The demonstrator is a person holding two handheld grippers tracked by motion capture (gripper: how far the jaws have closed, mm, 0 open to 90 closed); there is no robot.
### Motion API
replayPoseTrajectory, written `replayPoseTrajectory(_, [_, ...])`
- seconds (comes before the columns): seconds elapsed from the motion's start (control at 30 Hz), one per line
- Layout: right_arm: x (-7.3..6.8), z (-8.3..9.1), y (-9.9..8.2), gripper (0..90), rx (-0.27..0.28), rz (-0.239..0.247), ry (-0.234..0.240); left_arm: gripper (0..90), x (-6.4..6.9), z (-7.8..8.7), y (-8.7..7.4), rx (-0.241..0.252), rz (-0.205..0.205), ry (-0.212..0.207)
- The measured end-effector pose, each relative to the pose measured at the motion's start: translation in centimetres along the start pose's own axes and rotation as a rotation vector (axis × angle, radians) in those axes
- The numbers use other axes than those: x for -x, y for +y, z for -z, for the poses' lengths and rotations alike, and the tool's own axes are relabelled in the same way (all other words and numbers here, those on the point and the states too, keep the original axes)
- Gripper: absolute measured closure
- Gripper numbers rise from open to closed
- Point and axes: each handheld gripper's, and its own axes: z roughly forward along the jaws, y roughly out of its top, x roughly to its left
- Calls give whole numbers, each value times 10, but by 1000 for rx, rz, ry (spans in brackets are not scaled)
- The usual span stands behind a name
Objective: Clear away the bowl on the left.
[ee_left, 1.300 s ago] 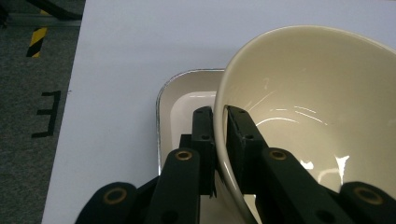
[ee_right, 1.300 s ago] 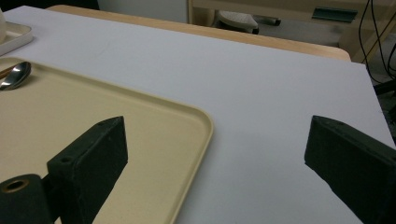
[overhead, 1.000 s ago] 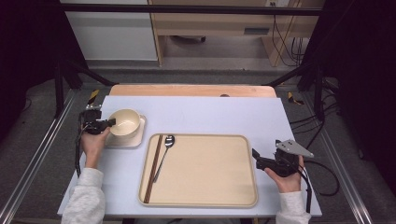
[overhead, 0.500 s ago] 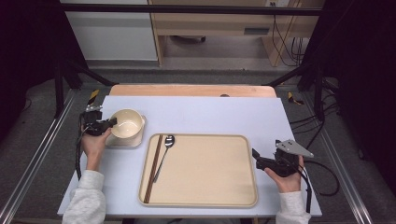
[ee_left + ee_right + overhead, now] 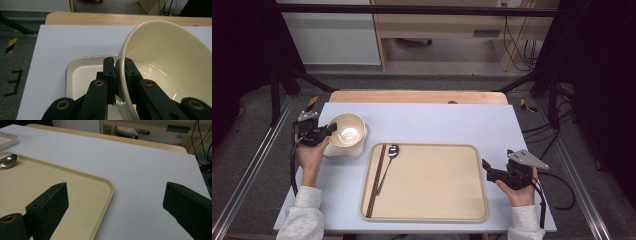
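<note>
Left tool (image 5: 119, 75) clamped on the near rim of the cream bowl (image 5: 346, 130), one jaw inside, one outside. The bowl is tilted, mouth facing right, above the small white tray (image 5: 82, 72) at the worktop's (image 5: 437, 122) left. Right tool (image 5: 115, 207) gapes wide, holding nothing, beside the tan tray (image 5: 432, 185).

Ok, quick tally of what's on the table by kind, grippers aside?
Bowl: 1
Small white tray: 1
Large beige tray: 1
Spoon: 1
Chopsticks: 1 pair
Total: 5
</note>
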Motion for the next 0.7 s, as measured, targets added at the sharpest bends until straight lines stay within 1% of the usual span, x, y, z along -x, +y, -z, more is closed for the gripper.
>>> replayPoseTrajectory(0.03, [0,0,0,66,2,-1,0,825,1,3,1,3,-8,-3])
replayPoseTrajectory(0.07, [0,0,0,65,4,0,0,825,4,7,1,3,0,-9])
replayPoseTrajectory(0.2, [0,0,0,64,2,0,-2,825,7,14,2,17,1,-13])
replayPoseTrajectory(0.23, [0,0,0,64,2,0,-2,825,9,16,2,24,-4,-14])
replayPoseTrajectory(0.27, [0,0,0,63,3,1,-1,825,9,18,3,38,-23,-18])
replayPoseTrajectory(0.33, [0,0,0,63,2,2,-1,825,13,23,4,50,-35,-23])
replayPoseTrajectory(0.5, [0,1,0,61,5,0,0,825,18,31,4,66,-38,-35])
replayPoseTrajectory(0.67, [0,2,1,61,9,2,-1,825,27,41,4,88,-52,-48])
replayPoseTrajectory(0.7, [0,2,1,61,9,2,-1,825,27,41,4,88,-52,-48])
